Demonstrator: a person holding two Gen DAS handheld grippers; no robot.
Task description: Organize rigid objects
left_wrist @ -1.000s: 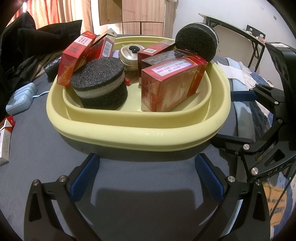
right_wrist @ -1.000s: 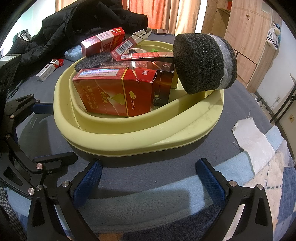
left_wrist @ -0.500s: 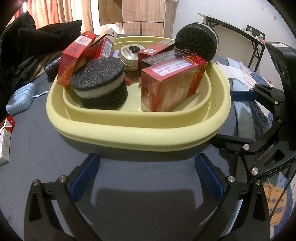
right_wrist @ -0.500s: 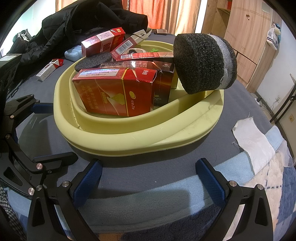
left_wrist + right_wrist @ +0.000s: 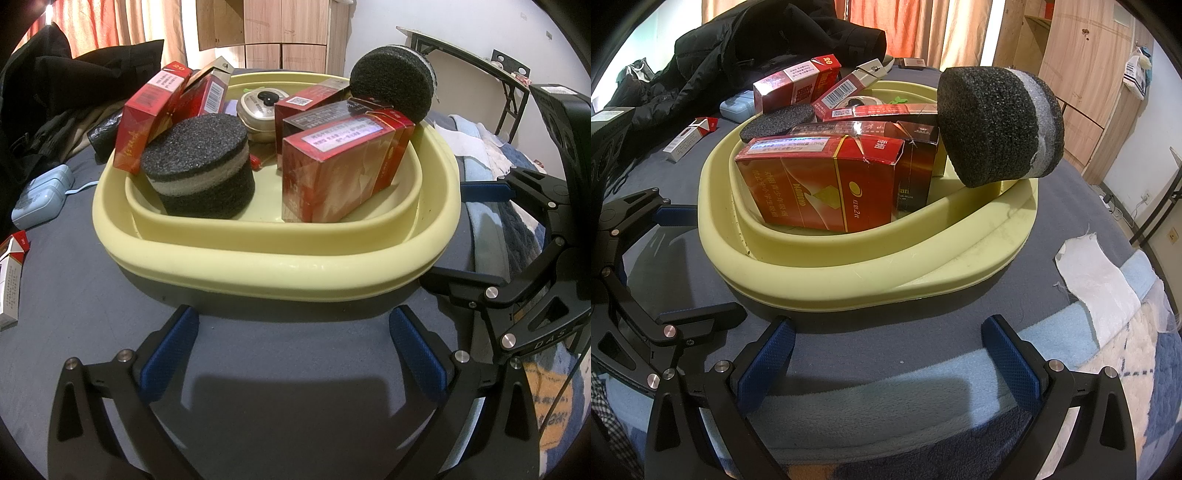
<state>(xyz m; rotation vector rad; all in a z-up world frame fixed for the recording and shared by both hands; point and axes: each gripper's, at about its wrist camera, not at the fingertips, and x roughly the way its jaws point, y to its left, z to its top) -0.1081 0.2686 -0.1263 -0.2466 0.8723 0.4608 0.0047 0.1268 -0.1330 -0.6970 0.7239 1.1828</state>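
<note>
Since both claws hang spread and empty just short of the basin (image 5: 258,273), the sorting looks nearly finished: red boxes (image 5: 343,173), a foam puck (image 5: 201,173) and a tin (image 5: 258,110) sit inside. The left gripper (image 5: 291,350) and right gripper (image 5: 886,354) flank one corner, near each other. A second puck (image 5: 1001,125) leans over the far rim and could roll off. Bare blanket lies before the rim, giving room; one pack (image 5: 9,280) remains outside, at left.

Bedroom at home: fleece blanket (image 5: 960,398) on bed, wooden wardrobe (image 5: 1071,74), curtains (image 5: 905,29), black jacket (image 5: 738,55).
</note>
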